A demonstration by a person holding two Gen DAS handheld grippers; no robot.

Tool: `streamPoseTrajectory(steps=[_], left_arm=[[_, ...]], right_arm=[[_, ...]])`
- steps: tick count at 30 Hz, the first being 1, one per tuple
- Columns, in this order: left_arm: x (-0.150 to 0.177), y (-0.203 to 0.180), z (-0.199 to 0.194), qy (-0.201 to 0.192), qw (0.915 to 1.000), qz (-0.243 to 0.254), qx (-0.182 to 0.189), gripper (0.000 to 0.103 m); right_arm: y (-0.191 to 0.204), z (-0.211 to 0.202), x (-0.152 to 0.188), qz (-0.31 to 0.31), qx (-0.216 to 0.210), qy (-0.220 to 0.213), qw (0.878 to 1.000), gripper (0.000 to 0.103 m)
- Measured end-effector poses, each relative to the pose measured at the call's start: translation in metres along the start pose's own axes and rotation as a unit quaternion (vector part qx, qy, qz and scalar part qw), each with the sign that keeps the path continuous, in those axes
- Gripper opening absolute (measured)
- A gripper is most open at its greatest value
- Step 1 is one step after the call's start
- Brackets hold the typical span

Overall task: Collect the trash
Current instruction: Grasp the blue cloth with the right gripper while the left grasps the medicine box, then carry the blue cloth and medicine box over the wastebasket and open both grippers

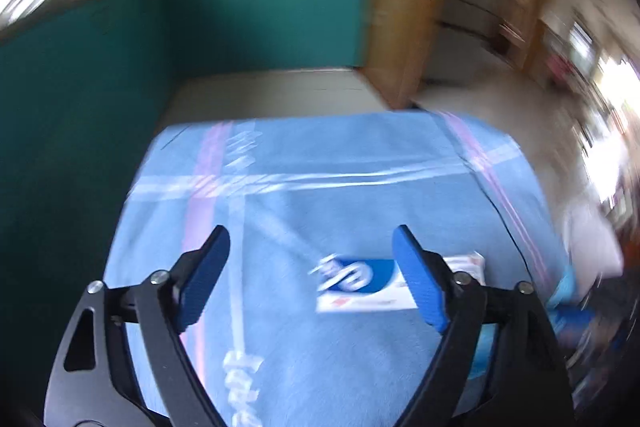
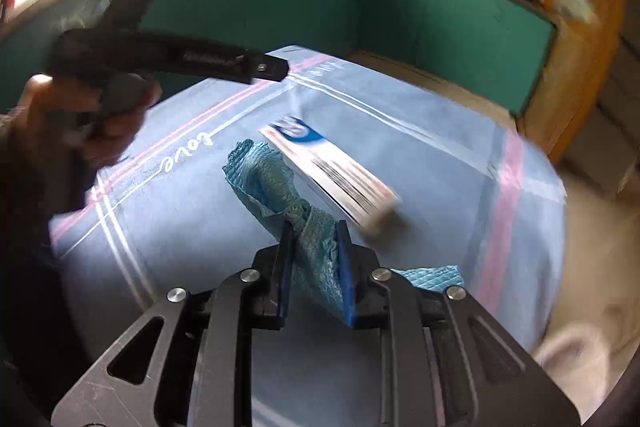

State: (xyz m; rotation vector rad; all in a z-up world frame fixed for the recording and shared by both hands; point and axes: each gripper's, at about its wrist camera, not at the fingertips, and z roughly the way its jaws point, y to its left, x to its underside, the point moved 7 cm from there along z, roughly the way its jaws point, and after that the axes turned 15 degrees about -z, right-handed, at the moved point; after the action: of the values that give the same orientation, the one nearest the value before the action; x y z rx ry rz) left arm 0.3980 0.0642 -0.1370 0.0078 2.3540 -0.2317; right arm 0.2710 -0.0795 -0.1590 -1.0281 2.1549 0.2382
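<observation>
Item: teal crumpled wipe (image 2: pixel 280 187), pinched in your right tool (image 2: pixel 314 231), lower centre of frame. Item: white-and-blue carton (image 1: pixel 360 283), lying on the blue cloth (image 1: pixel 320 163), at your left tool (image 1: pixel 312 247), spread wide, empty. Step: pickup. Next, probably: straddle carton, squeeze.

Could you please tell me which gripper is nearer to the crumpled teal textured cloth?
Right. The right gripper has its jaws shut on the crumpled teal textured cloth above the blue blanket. The left gripper is open and apart from it, over the white-and-blue flat box.
</observation>
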Motion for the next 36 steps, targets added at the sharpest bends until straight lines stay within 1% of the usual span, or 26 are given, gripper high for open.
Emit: streamPoseTrajectory(steps=[1,3,4,5,6,7,8,9,13,14,15,16,17,18,20,22,24,26,27,29,30,31,33,34,35,36], left_arm=[[0.001,-0.013,0.006,0.015,0.9988,0.043,0.021,0.086],[0.007,-0.04,0.018,0.049,0.9885,0.129,0.062,0.086],[0.013,-0.054,0.024,0.066,0.9781,0.183,0.073,0.086],[0.02,-0.065,0.027,0.079,0.9656,0.238,0.071,0.086],[0.025,-0.071,0.03,0.083,0.9562,0.273,0.065,0.086],[0.034,-0.08,0.035,0.101,0.9414,0.316,0.063,0.086],[0.04,-0.085,0.038,0.12,0.9316,0.336,0.067,0.086],[0.046,-0.091,0.04,0.14,0.9218,0.353,0.078,0.086],[0.063,-0.1,0.046,0.197,0.9005,0.372,0.109,0.086],[0.068,-0.1,0.049,0.219,0.8932,0.376,0.113,0.086],[0.073,-0.1,0.054,0.229,0.8877,0.386,0.104,0.086],[0.075,-0.1,0.057,0.232,0.8864,0.388,0.1,0.085],[0.072,-0.1,0.058,0.236,0.888,0.382,0.101,0.075],[0.068,-0.1,0.06,0.236,0.893,0.372,0.094,0.066],[0.064,-0.097,0.062,0.238,0.8982,0.359,0.087,0.059],[0.065,-0.092,0.062,0.237,0.8997,0.359,0.073,0.058],[0.064,-0.089,0.062,0.234,0.9044,0.351,0.063,0.055],[0.062,-0.086,0.058,0.224,0.9157,0.329,0.057,0.046],[0.062,-0.087,0.056,0.219,0.9189,0.323,0.059,0.044],[0.059,-0.088,0.045,0.195,0.9306,0.303,0.065,0.042],[0.057,-0.092,0.035,0.177,0.9386,0.287,0.075,0.042],[0.053,-0.095,0.031,0.166,0.9433,0.275,0.081,0.042],[0.049,-0.11,0.011,0.131,0.9588,0.23,0.102,0.041],[0.049,-0.119,0.004,0.12,0.9622,0.219,0.109,0.041],[0.051,-0.134,-0.008,0.107,0.9647,0.204,0.128,0.041],[0.053,-0.152,-0.021,0.096,0.9638,0.196,0.154,0.041]], right_arm=[[-0.006,-0.007,0.009,0.02,-0.005,-0.003,1.0,0.021],[-0.028,-0.02,0.042,0.071,-0.011,-0.007,0.997,0.021],[-0.038,-0.022,0.057,0.088,-0.009,-0.002,0.996,0.022],[-0.046,-0.023,0.066,0.098,-0.005,0.004,0.995,0.022],[-0.054,-0.026,0.075,0.118,-0.015,-0.001,0.993,0.022],[-0.058,-0.03,0.077,0.13,-0.029,-0.009,0.991,0.022],[-0.06,-0.034,0.08,0.136,-0.035,-0.013,0.99,0.022],[-0.063,-0.038,0.083,0.136,-0.031,-0.014,0.99,0.022],[-0.069,-0.046,0.089,0.148,-0.024,-0.011,0.989,0.022],[-0.07,-0.048,0.09,0.147,-0.023,-0.012,0.989,0.022],[-0.072,-0.048,0.089,0.146,-0.022,-0.012,0.989,0.022],[-0.07,-0.049,0.089,0.143,-0.019,-0.011,0.989,0.021],[-0.071,-0.05,0.089,0.141,-0.017,-0.009,0.99,0.021],[-0.069,-0.052,0.089,0.139,-0.016,-0.009,0.99,0.022],[-0.072,-0.05,0.09,0.138,-0.015,-0.009,0.99,0.022],[-0.073,-0.049,0.093,0.139,-0.014,-0.009,0.99,0.022],[-0.071,-0.049,0.095,0.14,-0.013,-0.011,0.99,0.022],[-0.072,-0.051,0.094,0.142,-0.009,-0.013,0.99,0.021],[-0.073,-0.054,0.094,0.143,-0.004,-0.015,0.99,0.021],[-0.077,-0.059,0.097,0.146,0.005,-0.02,0.989,0.021],[-0.08,-0.065,0.099,0.15,0.013,-0.026,0.988,0.021],[-0.084,-0.069,0.099,0.154,0.02,-0.03,0.987,0.021],[-0.093,-0.081,0.103,0.165,0.041,-0.039,0.985,0.021],[-0.099,-0.088,0.106,0.171,0.058,-0.043,0.983,0.021],[-0.107,-0.097,0.109,0.177,0.078,-0.048,0.98,0.021],[-0.115,-0.106,0.114,0.186,0.099,-0.054,0.976,0.021]])
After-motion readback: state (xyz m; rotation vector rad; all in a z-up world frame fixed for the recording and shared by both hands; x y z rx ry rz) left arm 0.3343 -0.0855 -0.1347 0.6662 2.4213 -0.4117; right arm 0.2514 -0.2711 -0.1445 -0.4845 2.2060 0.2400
